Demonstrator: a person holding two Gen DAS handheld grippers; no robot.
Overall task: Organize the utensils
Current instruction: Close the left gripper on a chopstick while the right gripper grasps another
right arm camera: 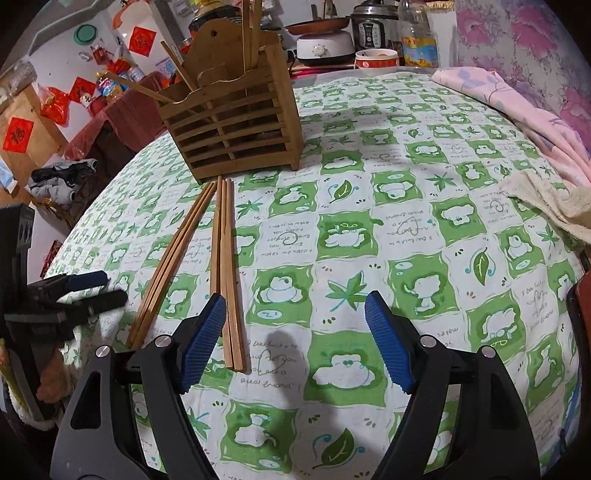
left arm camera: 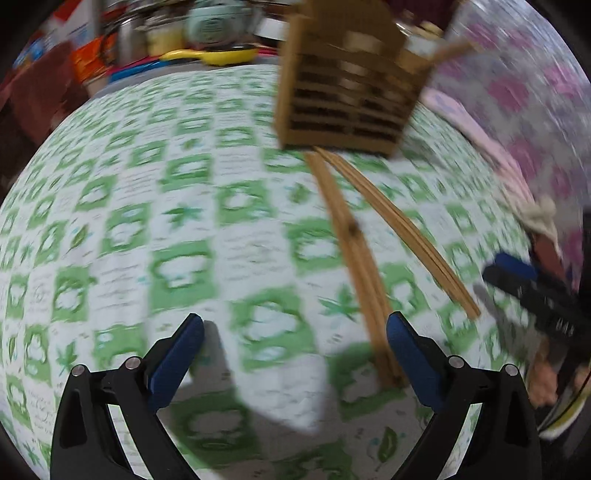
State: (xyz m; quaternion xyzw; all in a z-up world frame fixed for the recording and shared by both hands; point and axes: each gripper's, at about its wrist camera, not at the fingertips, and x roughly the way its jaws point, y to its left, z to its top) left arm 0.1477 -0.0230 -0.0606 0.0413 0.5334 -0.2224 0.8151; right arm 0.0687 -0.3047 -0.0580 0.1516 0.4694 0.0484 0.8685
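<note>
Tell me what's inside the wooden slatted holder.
In the right wrist view, a few wooden chopsticks stand and lean out of the top of the wooden holder. Their lower ends and the holder's bottom are hidden behind the slats, so anything else inside cannot be told.

The right tool (right arm camera: 295,332) hangs with its blue ribbed pads wide apart and nothing between them, above a bench covered by a green-and-white patterned cloth (right arm camera: 406,206). Two bundles of long wooden chopsticks (right arm camera: 225,266) lie flat on the cloth, just left of the pads. Beyond them stands a slatted wooden utensil holder (right arm camera: 232,125) with more sticks upright inside.
</note>
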